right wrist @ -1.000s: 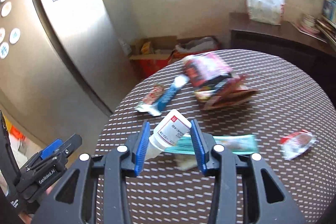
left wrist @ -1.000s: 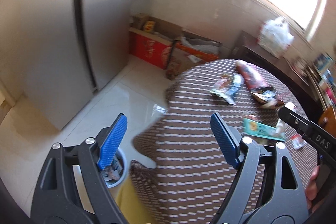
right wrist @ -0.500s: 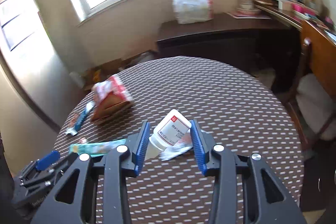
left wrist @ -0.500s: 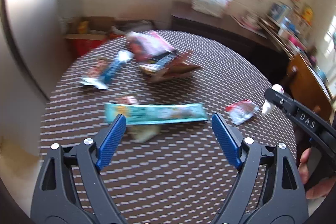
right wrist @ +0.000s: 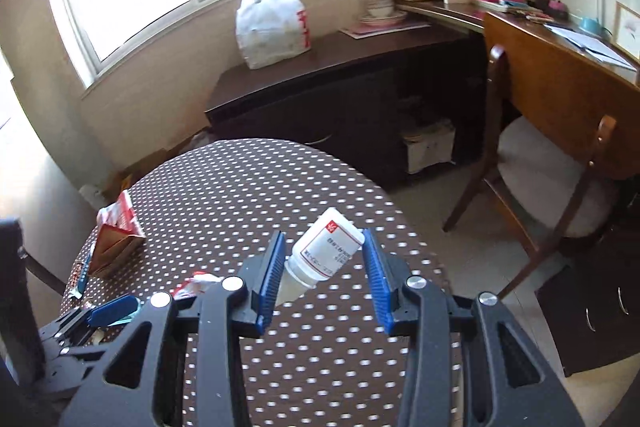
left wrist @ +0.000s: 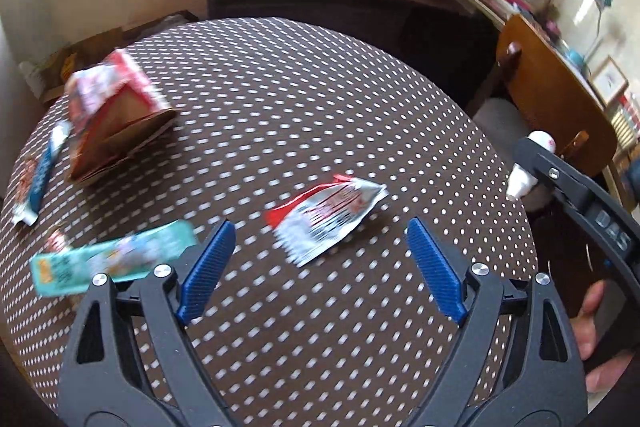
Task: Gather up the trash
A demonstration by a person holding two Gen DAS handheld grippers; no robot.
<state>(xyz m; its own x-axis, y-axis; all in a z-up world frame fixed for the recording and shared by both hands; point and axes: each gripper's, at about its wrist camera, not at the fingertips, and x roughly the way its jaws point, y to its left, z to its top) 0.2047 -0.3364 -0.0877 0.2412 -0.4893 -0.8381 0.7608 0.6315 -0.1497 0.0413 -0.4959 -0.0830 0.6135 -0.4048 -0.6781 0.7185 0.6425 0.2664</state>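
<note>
A crumpled red and silver wrapper [left wrist: 328,214] lies on the round dotted table [left wrist: 304,99], just ahead of my left gripper [left wrist: 320,231]. Its jaws are opening wide, with nothing between them. Left of it lie a teal wrapper [left wrist: 108,259], a blue wrapper [left wrist: 40,179] and a torn red and brown carton [left wrist: 112,115]. My right gripper [right wrist: 324,247] is shut on a small white bottle [right wrist: 326,247] with a printed label, held tilted above the table [right wrist: 240,187]. The same bottle [left wrist: 524,179] shows at the right edge of the left wrist view.
A dark sideboard [right wrist: 320,67] with a white plastic bag [right wrist: 272,23] stands under the window. A wooden chair [right wrist: 552,179] and desk [right wrist: 560,79] are to the right of the table. Cardboard boxes [left wrist: 72,59] sit on the floor at the far left.
Both grippers have swung right, from the fridge side to the table's right part. The red and silver wrapper now lies ahead of the left jaws, which stand wider. The right keeps its bottle.
</note>
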